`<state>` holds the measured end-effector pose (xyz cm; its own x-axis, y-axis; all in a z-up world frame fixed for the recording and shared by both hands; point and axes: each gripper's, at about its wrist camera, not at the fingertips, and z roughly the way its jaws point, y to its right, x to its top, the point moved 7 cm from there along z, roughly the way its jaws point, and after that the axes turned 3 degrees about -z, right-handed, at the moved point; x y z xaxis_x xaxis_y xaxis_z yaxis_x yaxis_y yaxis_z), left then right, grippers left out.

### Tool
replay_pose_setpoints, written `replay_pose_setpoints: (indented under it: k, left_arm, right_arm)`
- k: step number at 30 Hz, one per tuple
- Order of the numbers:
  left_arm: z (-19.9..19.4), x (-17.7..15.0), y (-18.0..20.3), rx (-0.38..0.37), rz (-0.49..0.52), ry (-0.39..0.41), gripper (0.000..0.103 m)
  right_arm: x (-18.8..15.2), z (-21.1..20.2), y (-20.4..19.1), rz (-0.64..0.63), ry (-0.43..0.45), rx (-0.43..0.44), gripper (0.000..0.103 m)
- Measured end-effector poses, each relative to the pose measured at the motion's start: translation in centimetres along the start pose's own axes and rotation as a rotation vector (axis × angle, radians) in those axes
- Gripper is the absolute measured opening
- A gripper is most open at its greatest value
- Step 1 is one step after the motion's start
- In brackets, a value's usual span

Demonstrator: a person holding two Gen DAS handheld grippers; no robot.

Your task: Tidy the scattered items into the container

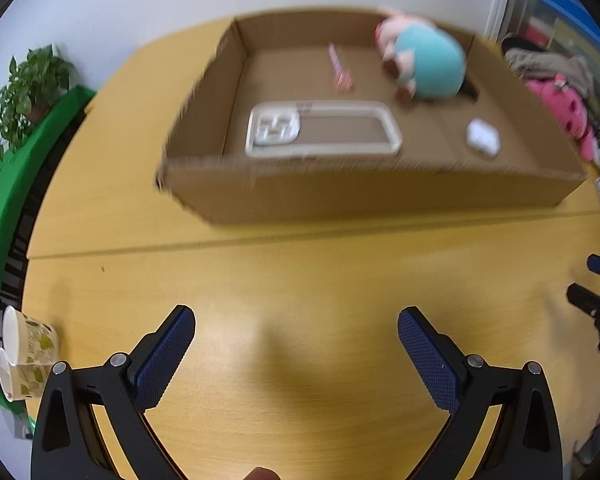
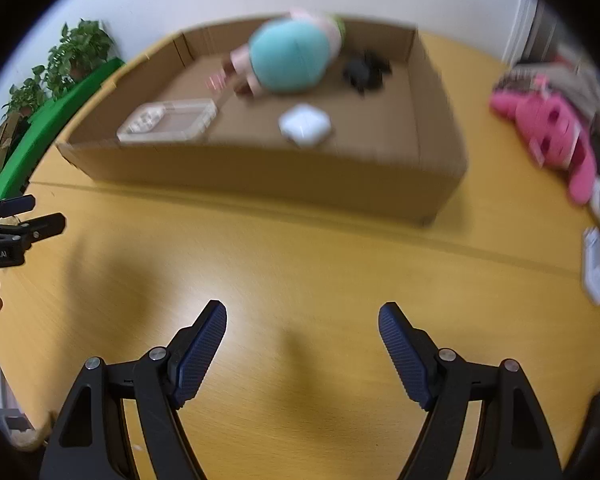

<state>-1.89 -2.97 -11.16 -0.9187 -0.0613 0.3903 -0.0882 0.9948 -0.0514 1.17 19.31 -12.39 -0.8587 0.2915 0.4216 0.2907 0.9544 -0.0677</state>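
Both grippers, left (image 1: 296, 320) and right (image 2: 302, 314), hover over bare wooden table (image 1: 300, 280), jaws apart, holding nothing. Beyond, cardboard box (image 1: 364, 196) contains clear phone case (image 1: 322, 130), teal plush toy (image 1: 428, 62), white earbud case (image 2: 305, 125).

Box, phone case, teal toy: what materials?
Box: corrugated-looking brown cardboard, matte, folded flap edges. Phone case: clear plastic, probably soft and glossy; the box floor shows through it. Teal toy: plush fabric, rounded and matte; blur hides the texture.
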Motion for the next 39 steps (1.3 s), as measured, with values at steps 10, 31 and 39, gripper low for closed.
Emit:
replay_pose_setpoints:
  k: [10,31,39]
  left_arm:
    - [5.4,-1.0,-2.3,-0.063,0.084,-0.025,0.103]
    - [6.2,1.8,-1.1,-0.28,0.295,0.215,0.103]
    - [6.3,1.3,-1.4,-0.284,0.294,0.218,0.103]
  right_arm:
    - [-2.2,4.2,2.5,-0.067,0.006,-0.037,0.088]
    - [-2.4,4.2,1.2,-0.316,0.179,0.113,0.103]
    - [-2.4,4.1,1.3,-0.312,0.178,0.113,0.103]
